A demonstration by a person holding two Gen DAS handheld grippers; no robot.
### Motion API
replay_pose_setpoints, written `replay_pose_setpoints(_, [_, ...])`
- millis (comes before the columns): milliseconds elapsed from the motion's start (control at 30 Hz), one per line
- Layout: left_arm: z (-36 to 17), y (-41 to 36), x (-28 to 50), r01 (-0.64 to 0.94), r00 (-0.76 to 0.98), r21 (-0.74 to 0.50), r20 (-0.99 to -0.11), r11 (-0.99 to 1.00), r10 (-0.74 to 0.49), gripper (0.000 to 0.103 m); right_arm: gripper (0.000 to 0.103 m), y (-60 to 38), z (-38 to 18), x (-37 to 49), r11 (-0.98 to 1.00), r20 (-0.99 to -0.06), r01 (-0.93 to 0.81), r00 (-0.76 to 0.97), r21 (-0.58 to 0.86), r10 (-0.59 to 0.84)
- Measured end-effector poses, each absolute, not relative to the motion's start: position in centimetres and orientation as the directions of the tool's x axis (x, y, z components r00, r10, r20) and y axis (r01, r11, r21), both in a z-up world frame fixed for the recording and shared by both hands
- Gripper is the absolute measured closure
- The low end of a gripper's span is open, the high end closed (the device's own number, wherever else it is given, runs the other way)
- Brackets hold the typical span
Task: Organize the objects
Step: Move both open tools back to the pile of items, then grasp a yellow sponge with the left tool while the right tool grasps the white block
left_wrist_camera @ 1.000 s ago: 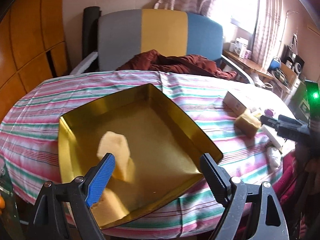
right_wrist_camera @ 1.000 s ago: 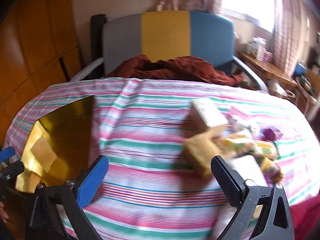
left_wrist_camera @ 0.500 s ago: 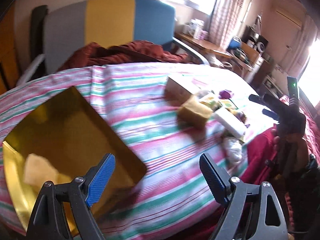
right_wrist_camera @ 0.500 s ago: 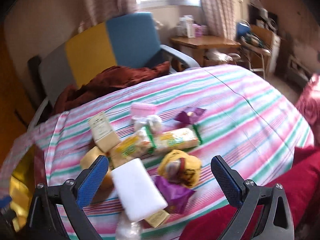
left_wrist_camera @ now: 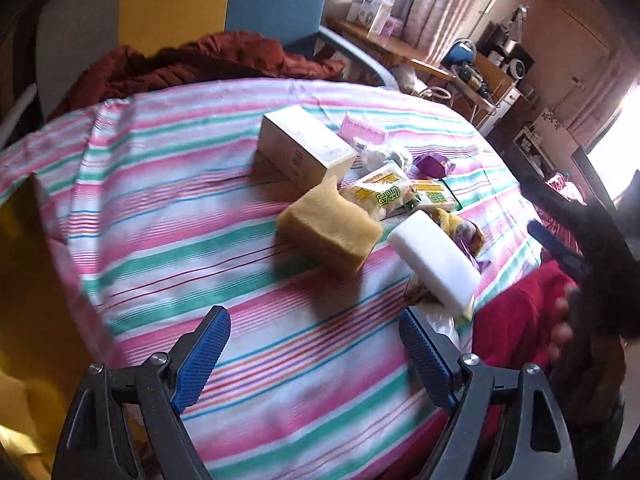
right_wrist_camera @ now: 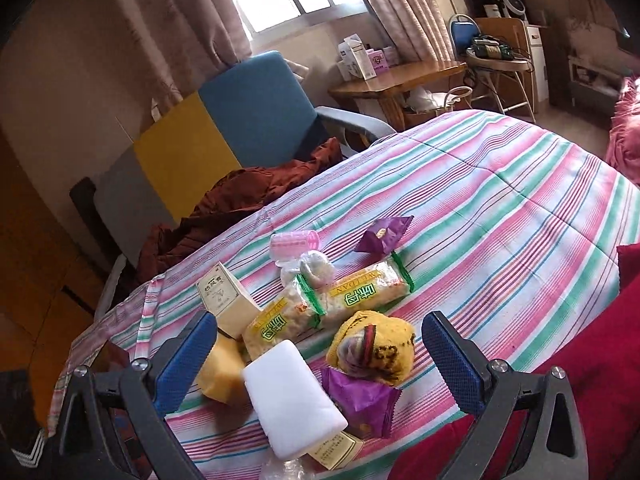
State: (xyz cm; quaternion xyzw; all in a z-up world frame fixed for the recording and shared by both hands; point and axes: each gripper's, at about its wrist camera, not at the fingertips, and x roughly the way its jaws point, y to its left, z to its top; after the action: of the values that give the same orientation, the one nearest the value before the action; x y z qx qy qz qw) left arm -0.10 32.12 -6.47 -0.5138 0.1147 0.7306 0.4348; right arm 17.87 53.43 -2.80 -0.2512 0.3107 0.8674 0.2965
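A pile of objects lies on the striped tablecloth (left_wrist_camera: 192, 248): a yellow sponge (left_wrist_camera: 330, 232), a white foam block (left_wrist_camera: 434, 258), a cream box (left_wrist_camera: 306, 152), green-labelled snack packs (right_wrist_camera: 368, 294), a yellow wrapped item (right_wrist_camera: 376, 350), purple packets (right_wrist_camera: 362, 400) and a pink roller (right_wrist_camera: 294, 242). My left gripper (left_wrist_camera: 316, 356) is open and empty, in front of the sponge. My right gripper (right_wrist_camera: 320, 354) is open and empty, over the white block (right_wrist_camera: 292, 394) and yellow item. The gold tray (left_wrist_camera: 24, 280) shows at the left edge.
A grey, yellow and blue chair (right_wrist_camera: 224, 128) with a dark red cloth (left_wrist_camera: 208, 60) stands behind the table. A wooden side table (right_wrist_camera: 400, 78) with boxes stands by the window. Red fabric (right_wrist_camera: 592, 360) lies at the table's near right edge.
Both grippers have swung right, from the gold tray toward the pile of objects. The tray has slid to the left edge of view. Both stay open and empty.
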Motion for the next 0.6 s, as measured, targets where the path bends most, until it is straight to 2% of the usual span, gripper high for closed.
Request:
replay_pose_setpoints(367, [-9.8,37.8,-4.5,-0.557,-0.015,-0.432,-0.848,-0.709,0.529,0.013,0.000,53.3,-3.2,17.2,-0.657,-0.634,-0.645,-0.706,0.391,0.315])
replay_pose_setpoints(500, [-11.5,39.6,-5.4,-0.533,-0.024,-0.405,-0.871,-0.743,0.491,0.013,0.000,53.3,-3.3,17.1,-0.658,-0.636,-0.640,-0.709,0.396,0.306])
replay_pose_setpoints(600, [-12.8,40.7,-5.3,-0.578,-0.020,-0.352,-0.896,-0.737,0.443,0.015,0.000,53.3,-3.4,17.1,-0.657,-0.639,-0.640,-0.708,0.399,0.302])
